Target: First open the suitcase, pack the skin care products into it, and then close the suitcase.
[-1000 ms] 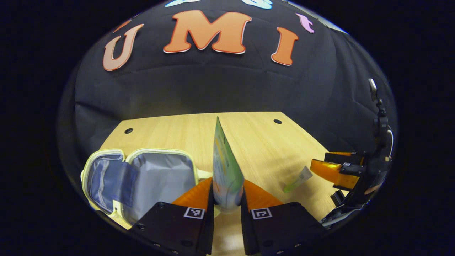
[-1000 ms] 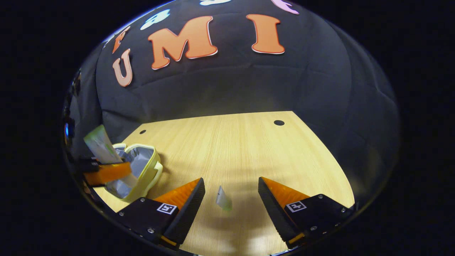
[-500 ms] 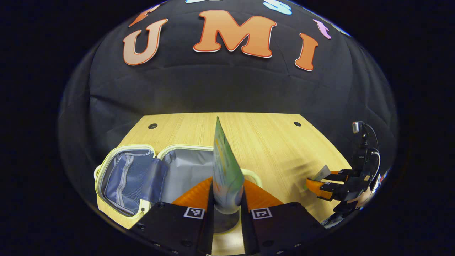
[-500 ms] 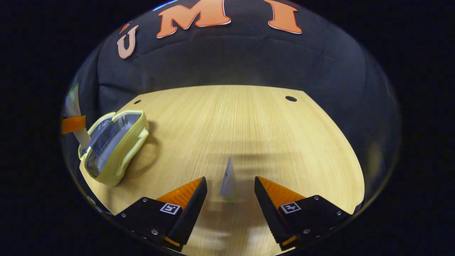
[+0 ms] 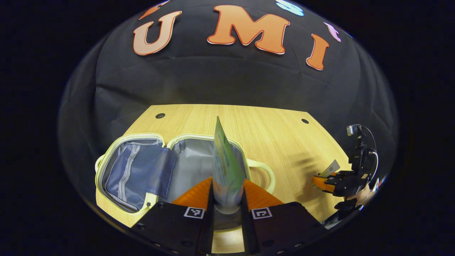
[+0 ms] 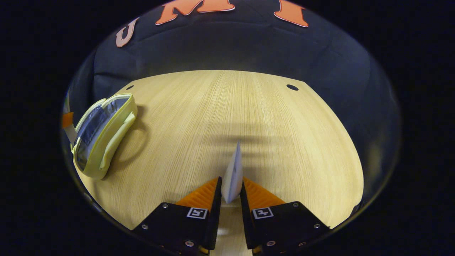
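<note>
We see the light wooden worktop (image 6: 270,121) with two small round holes near its far edge, one toward each far corner. On its left part lies the pale yellow suitcase (image 5: 170,142), a small zip case lying wide open: the lid half with a blue-grey mesh pocket is spread to the left, the grey-lined half with the handle (image 5: 265,174) to the right. In the right gripper view the suitcase (image 6: 103,135) sits by the worktop's left edge. Our left gripper (image 5: 227,208) is clamped on a tall green and white skin care tube (image 5: 225,167), both fingers pressing its lower end, and holds it upright over the grey-lined half. Our right gripper (image 6: 231,201) is closed on a small white tube (image 6: 234,174), fingers tight on both sides, above the bare wood near the worktop's front edge. In the left gripper view the right gripper (image 5: 337,179) appears near the worktop's right edge.
</note>
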A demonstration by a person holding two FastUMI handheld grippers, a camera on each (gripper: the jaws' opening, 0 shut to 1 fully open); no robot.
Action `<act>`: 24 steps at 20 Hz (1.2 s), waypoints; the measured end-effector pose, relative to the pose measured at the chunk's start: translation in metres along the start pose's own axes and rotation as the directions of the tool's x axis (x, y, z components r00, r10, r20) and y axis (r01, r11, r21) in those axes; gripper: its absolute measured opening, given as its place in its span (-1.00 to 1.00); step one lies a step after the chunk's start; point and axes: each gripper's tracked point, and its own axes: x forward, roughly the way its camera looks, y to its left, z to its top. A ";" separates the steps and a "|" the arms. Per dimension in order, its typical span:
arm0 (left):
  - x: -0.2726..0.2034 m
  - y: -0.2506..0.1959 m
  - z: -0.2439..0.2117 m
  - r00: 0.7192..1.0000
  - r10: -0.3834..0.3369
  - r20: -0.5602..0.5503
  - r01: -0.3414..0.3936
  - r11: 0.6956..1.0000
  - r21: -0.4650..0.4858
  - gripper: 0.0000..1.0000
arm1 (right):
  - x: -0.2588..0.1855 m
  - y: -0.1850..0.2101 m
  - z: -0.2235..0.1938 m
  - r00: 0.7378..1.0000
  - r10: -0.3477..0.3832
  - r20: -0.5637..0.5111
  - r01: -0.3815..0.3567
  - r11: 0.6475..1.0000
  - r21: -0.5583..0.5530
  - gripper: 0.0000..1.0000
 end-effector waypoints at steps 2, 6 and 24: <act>-0.002 0.007 0.002 1.000 -0.010 -0.010 0.010 1.000 0.009 -0.34 | -0.015 0.008 0.013 1.000 0.021 0.000 -0.021 1.000 0.018 -0.39; -0.010 0.033 0.001 0.996 -0.018 -0.090 0.020 1.000 0.020 -0.33 | -0.053 0.048 0.035 0.994 0.112 -0.002 -0.110 0.981 0.159 -0.39; 0.051 0.081 -0.062 0.814 -0.116 -0.569 0.187 0.980 0.068 -0.32 | -0.134 0.144 0.034 0.995 0.094 0.029 -0.098 0.956 0.276 -0.39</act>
